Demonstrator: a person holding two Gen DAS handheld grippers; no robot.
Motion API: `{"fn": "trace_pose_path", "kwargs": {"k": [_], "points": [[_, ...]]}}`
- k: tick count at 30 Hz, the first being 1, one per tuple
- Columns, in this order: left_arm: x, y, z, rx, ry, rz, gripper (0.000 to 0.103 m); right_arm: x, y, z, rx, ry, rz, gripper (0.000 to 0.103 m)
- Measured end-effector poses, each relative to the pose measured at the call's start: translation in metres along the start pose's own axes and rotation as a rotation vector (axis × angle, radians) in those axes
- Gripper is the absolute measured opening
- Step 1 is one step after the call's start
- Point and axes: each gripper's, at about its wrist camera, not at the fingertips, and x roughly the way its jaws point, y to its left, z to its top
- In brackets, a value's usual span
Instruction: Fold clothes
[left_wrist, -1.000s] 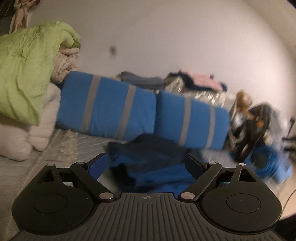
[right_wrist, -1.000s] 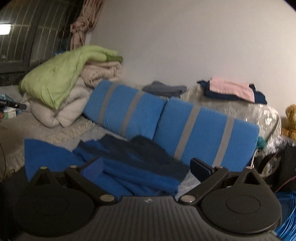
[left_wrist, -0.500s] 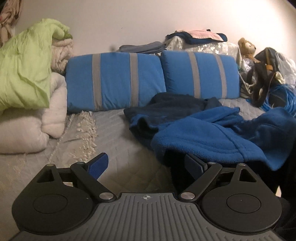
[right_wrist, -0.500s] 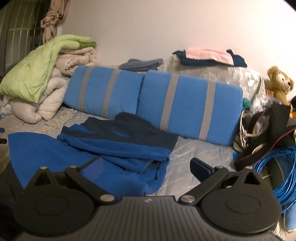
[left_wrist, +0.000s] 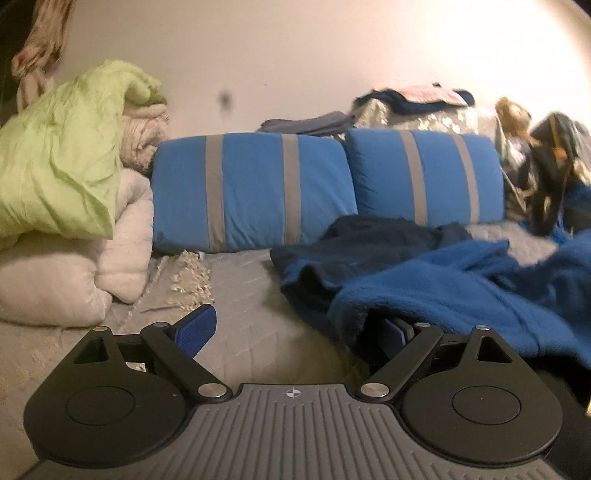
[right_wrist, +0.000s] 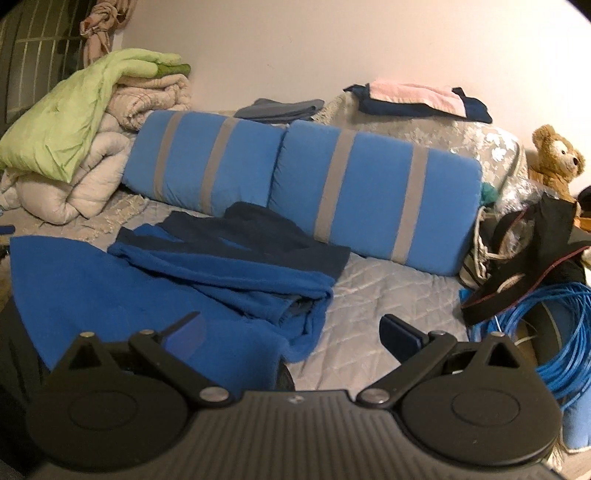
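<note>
A blue fleece garment (right_wrist: 221, 280) lies crumpled on the bed (right_wrist: 388, 295), in front of the striped pillows (right_wrist: 295, 166). Both the left gripper (left_wrist: 295, 332) and right gripper (right_wrist: 291, 332) gape wide beside it, holding nothing.

Bare quilt (right_wrist: 373, 295) beside fleece garment (right_wrist: 229, 280)

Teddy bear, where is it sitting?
In the right wrist view, the teddy bear sits far right against the wall, beside the silvery bundle and behind the black bag.

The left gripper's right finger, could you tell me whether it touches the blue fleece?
Touching: in the left wrist view, the blue fleece drapes over that finger.
</note>
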Motion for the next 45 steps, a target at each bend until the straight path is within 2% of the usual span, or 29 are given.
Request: {"fn": "trace_pose_path", "kwargs": {"k": [2, 6, 12, 17, 20, 28, 32, 38, 41, 42, 45], "points": [[0.001, 0.002, 0.004, -0.023, -0.008, -0.004, 0.09, -0.001, -0.001, -0.006, -0.014, 0.011, -0.011, 0.103], [0.003, -0.002, 0.01, 0.001, -0.021, 0.004, 0.09, -0.001, 0.002, -0.02, -0.059, 0.038, -0.031, 0.103], [0.006, -0.006, 0.015, 0.021, -0.02, 0.009, 0.09, 0.0, 0.008, -0.041, -0.101, 0.073, 0.008, 0.103], [0.008, -0.006, 0.016, 0.016, -0.014, 0.01, 0.09, 0.006, 0.022, -0.058, -0.211, 0.113, 0.029, 0.103], [0.009, -0.005, 0.017, 0.014, -0.01, 0.01, 0.09, 0.016, 0.033, -0.069, -0.275, 0.131, -0.014, 0.103], [0.009, -0.004, 0.019, 0.003, -0.003, 0.008, 0.09, 0.034, 0.041, -0.078, -0.288, 0.029, -0.16, 0.103], [0.01, -0.003, 0.019, -0.011, -0.002, 0.004, 0.09, 0.049, 0.053, -0.082, -0.38, 0.019, -0.249, 0.102], [0.01, -0.002, 0.019, -0.009, -0.003, 0.003, 0.09, 0.051, 0.056, -0.078, -0.36, -0.032, -0.262, 0.101], [0.011, -0.002, 0.019, -0.013, -0.001, 0.0, 0.09, 0.04, 0.045, -0.07, -0.211, -0.11, -0.215, 0.102], [0.011, -0.002, 0.019, -0.015, -0.001, 0.0, 0.09, 0.04, 0.046, -0.068, -0.21, -0.12, -0.223, 0.102], [0.012, -0.003, 0.02, -0.018, -0.001, 0.0, 0.09, 0.048, 0.064, -0.068, -0.362, -0.092, -0.275, 0.102]]}}
